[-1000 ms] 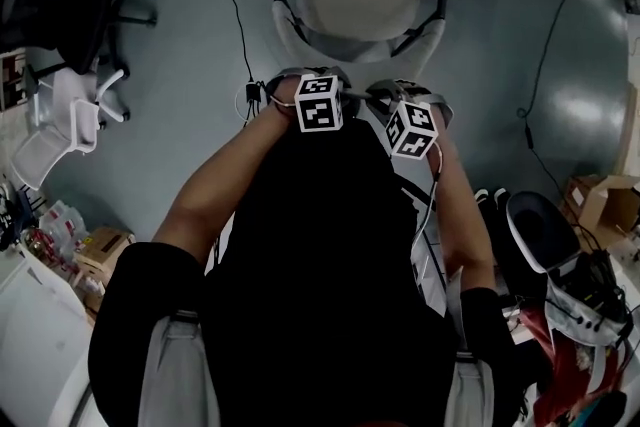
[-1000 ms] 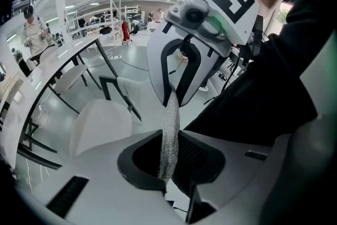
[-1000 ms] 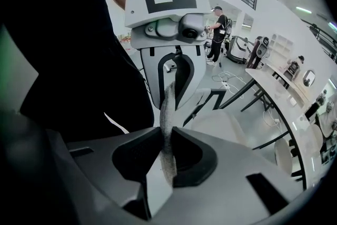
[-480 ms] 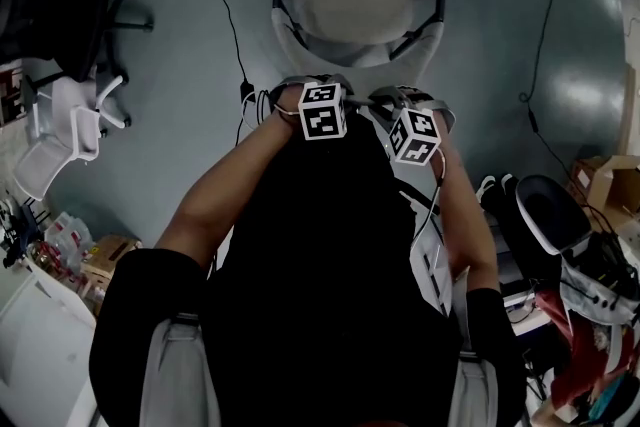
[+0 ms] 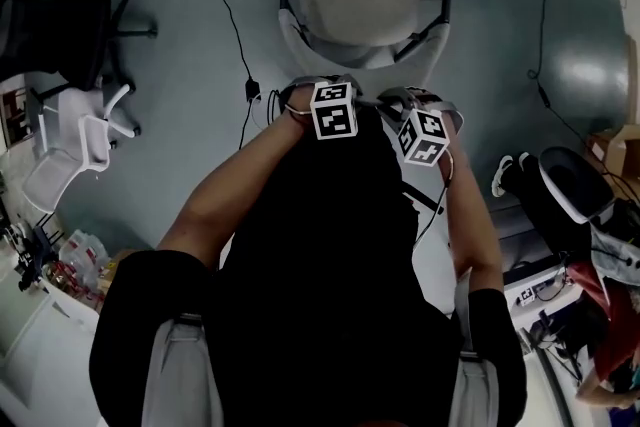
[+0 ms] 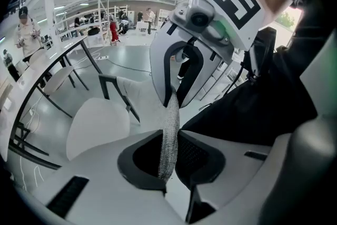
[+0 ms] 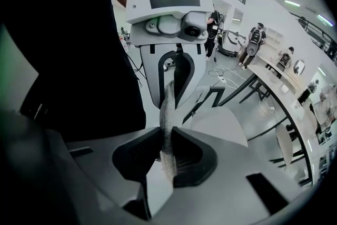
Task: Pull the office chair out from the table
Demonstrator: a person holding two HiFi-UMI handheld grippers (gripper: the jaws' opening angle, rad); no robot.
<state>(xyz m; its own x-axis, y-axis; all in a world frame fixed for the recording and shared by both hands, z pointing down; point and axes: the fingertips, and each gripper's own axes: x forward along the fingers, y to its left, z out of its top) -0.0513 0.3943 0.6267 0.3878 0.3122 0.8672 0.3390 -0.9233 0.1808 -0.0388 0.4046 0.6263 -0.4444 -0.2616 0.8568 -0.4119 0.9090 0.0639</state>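
- Nearest: the person's dark torso point(image 5: 320, 255) fills the head view on the near side of both grippers and hides the floor there. The marker cubes cover the jaws from above.
- left gripper point(image 6: 169, 137): jaws clamped on the grey mesh edge point(image 6: 169, 108) at the top of the backrest.
- right gripper point(image 7: 167, 139): just beside the left one, pinching the same mesh edge.
- office chair point(image 5: 360, 0): pale seat just beyond the grippers, with dark armrests point(image 5: 436, 0) either side. The base is hidden under the seat.
- table point(image 6: 39, 68): beyond the chair. In the head view only dark legs show, cut off at the top edge.
- floor point(image 5: 190, 105): glossy grey, with a cable point(image 5: 222, 0) trailing left of the left gripper.
- Well left of the left gripper: a black chair point(image 5: 70, 25) and a white chair point(image 5: 75, 140).
- Right of the right gripper: clutter, too dark to sort.
- Far room: bright ceiling lights, shelving and small standing figures.
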